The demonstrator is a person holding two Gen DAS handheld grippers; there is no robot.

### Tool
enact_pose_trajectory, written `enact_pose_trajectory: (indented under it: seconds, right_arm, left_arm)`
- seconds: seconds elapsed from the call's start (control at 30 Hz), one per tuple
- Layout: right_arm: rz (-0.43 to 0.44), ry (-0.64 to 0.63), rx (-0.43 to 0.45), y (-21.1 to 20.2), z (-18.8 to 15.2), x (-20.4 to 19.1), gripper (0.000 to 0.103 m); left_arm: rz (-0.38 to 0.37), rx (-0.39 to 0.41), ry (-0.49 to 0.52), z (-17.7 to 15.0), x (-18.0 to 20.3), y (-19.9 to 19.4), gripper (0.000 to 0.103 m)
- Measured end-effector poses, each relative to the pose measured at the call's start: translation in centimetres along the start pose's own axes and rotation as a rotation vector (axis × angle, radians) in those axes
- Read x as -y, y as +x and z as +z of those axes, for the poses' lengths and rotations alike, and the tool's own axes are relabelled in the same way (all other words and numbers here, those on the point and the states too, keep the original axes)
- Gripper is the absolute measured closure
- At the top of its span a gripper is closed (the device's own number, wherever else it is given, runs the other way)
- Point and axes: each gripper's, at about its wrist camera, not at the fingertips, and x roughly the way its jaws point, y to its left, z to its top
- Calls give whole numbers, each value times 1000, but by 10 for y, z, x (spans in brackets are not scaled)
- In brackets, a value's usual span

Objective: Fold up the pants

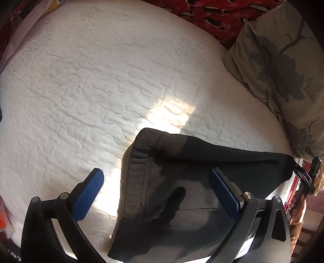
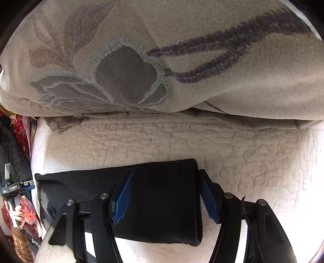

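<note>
Folded dark pants (image 2: 166, 202) lie lengthwise btwn the 2 grippers on quilt (image 1: 101, 91); L gripper (image 1: 156, 194) wide, R gripper (image 2: 166, 200) half-wide, straddling the end.

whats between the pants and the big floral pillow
Only bare white quilt. In the right wrist view a strip of it separates the dark pants from the pillow, nothing lying on it.

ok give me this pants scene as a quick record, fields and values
item: dark pants, lying stretched across the bed
surface: white quilted bedspread
waistband end: under the left claw, seams visible
other end: between the fingers of the right claw
left claw: open, fingers wide either side of the fabric
right claw: open, pads not clearly pressing the cloth
beyond the pants: beige flowered pillow
far corner: red patterned fabric
</note>
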Motion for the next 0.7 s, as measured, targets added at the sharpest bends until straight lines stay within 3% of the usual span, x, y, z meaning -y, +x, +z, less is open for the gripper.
enact_pose_trajectory:
  seconds: [0.17,0.3,0.5,0.57,0.7]
  right_arm:
    - [27,29,-2,-5,-5,17,55]
    - [46,66,9,-7,-5,24,52]
    - [45,67,15,-11,-3,29,52]
    - [51,77,19,-10,-1,29,52]
    - [60,79,20,-10,0,31,52]
  left_arm:
    - [-18,-14,-20,20,7,12,0]
    - [-6,-45,-43,38,12,27,0]
    - [-48,-76,-81,59,7,42,0]
    - [-60,-59,-52,65,-2,41,13]
    - [-55,-63,40,73,6,42,19]
